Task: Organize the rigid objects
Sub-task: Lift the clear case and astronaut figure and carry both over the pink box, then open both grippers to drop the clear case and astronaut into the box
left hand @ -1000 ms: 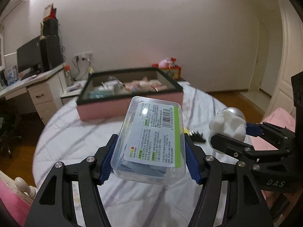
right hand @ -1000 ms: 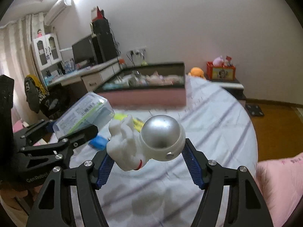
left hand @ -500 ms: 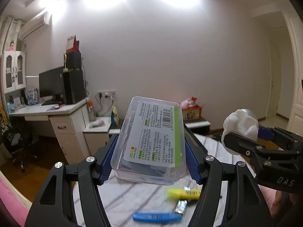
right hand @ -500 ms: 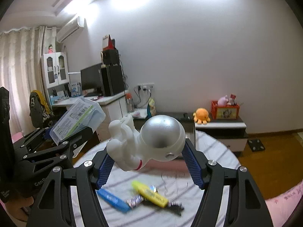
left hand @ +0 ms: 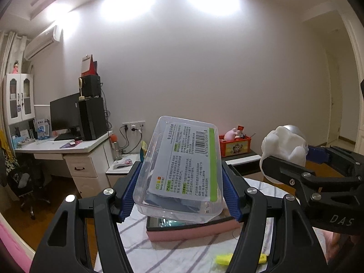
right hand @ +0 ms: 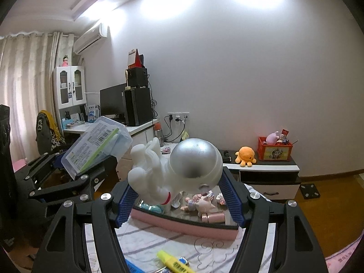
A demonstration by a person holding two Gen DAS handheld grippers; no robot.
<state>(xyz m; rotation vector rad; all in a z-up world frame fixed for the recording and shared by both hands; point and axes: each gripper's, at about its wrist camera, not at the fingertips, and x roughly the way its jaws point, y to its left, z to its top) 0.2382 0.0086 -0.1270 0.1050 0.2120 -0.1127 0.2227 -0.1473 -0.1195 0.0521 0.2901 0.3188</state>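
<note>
Bright blown-out ceiling glare, evenly lit room, sharp focus, strong fisheye bending, dark vignetted corners

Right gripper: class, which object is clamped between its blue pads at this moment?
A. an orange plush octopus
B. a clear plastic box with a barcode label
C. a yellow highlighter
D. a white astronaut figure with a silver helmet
D: in the right wrist view the right gripper has its blue pads against the white astronaut figure, held up above the pink tray; the clear plastic box sits in the left gripper.
</note>
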